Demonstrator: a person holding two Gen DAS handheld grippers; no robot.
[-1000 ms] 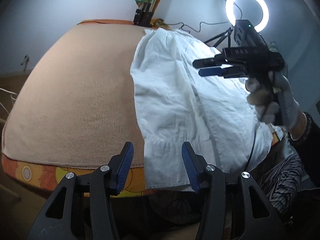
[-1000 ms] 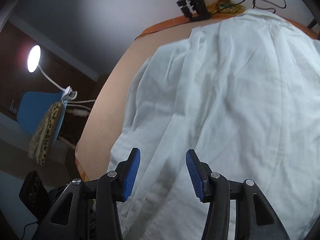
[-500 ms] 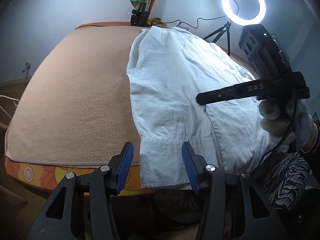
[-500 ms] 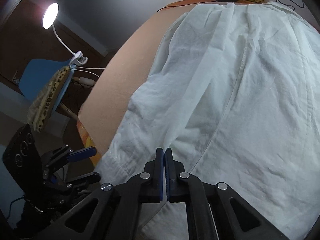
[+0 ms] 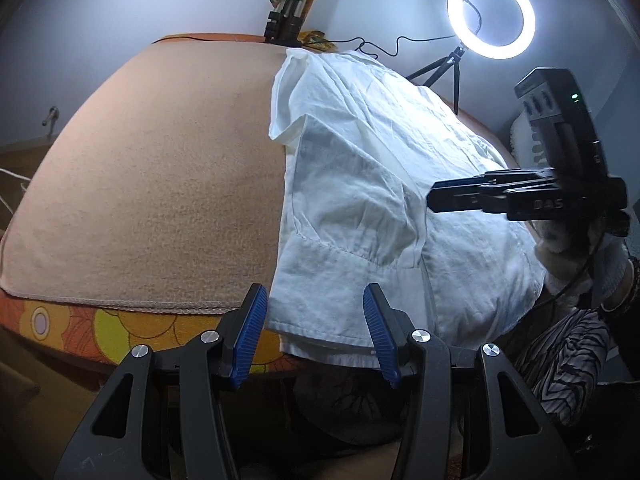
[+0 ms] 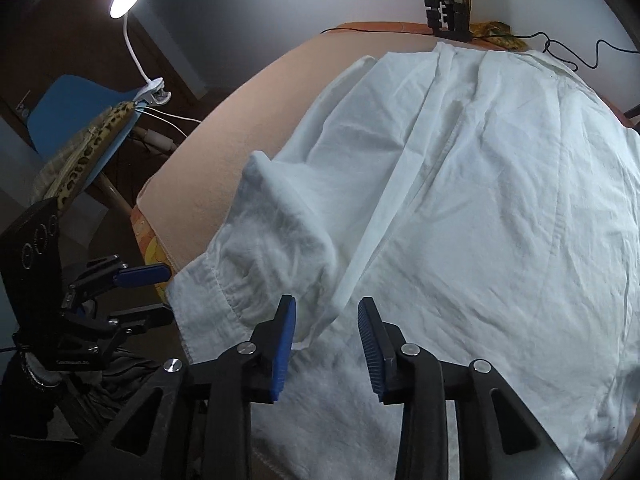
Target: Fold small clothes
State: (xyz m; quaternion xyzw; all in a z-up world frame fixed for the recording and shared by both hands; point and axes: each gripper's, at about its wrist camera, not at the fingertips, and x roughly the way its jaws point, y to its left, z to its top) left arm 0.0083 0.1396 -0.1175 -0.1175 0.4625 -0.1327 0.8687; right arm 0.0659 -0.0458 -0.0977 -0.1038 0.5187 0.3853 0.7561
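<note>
My left gripper [image 5: 314,334] hangs with jaws spread at the hem of the white shirt [image 5: 384,184]; my right gripper [image 6: 326,344], jaws also apart, hovers over its folded sleeve [image 6: 276,248] on the tan-covered worktop [image 5: 160,168].
</note>
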